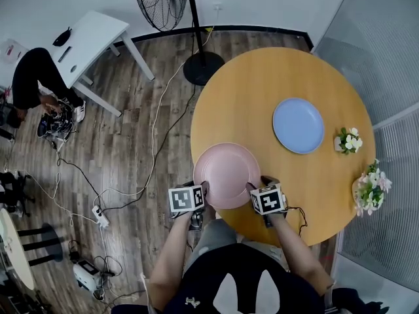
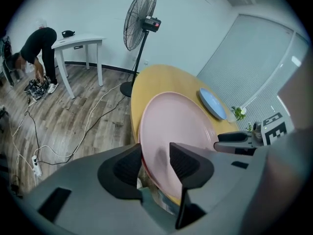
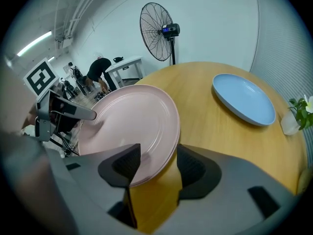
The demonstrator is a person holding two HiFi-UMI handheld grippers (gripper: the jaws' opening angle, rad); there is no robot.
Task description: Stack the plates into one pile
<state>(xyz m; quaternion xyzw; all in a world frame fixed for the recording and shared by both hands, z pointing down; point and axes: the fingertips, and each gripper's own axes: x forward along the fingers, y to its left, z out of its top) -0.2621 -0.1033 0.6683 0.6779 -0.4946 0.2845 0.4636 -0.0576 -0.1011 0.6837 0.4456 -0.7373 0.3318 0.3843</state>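
A pink plate (image 1: 227,174) lies at the near edge of the round wooden table (image 1: 262,77), its near rim hanging over the edge. My left gripper (image 1: 204,190) stands at its left rim and my right gripper (image 1: 252,188) at its right rim. In the left gripper view the pink plate (image 2: 176,126) has its rim between the jaws of the left gripper (image 2: 155,155), which stand apart. In the right gripper view the right gripper (image 3: 159,163) is open around the rim of the pink plate (image 3: 132,121), with bare table showing beside one pad. A blue plate (image 1: 298,125) lies alone farther right.
Two small flower vases (image 1: 347,140) (image 1: 371,185) stand at the table's right edge. A standing fan (image 1: 196,64) is beyond the table. A white side table (image 1: 91,41), a bending person (image 1: 33,77) and cables (image 1: 154,142) occupy the wooden floor at left.
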